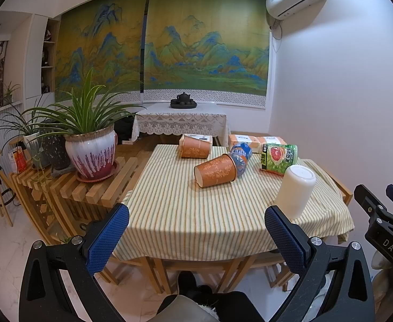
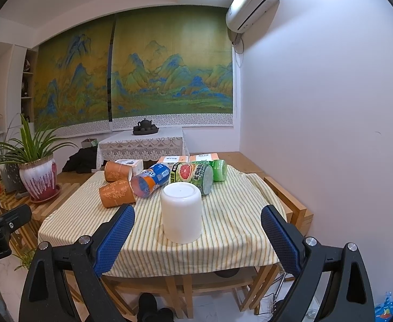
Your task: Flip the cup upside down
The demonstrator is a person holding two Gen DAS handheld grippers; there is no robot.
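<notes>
A white cup (image 2: 181,212) stands upside down, base up, on the striped tablecloth (image 2: 223,241) near the table's front right. It also shows in the left wrist view (image 1: 295,190). My right gripper (image 2: 197,230) is open and empty, pulled back in front of the cup, apart from it. My left gripper (image 1: 196,230) is open and empty, held off the table's front edge, left of the cup. Part of the right gripper's body (image 1: 384,222) shows at the right edge of the left wrist view.
Two orange paper cups (image 1: 215,170) (image 1: 195,147) lie on their sides mid-table, beside a lying blue bottle (image 1: 240,155) and a green grapefruit-label container (image 1: 278,159). Boxes (image 1: 252,141) sit at the back. A potted plant (image 1: 90,153) stands on a slatted rack left.
</notes>
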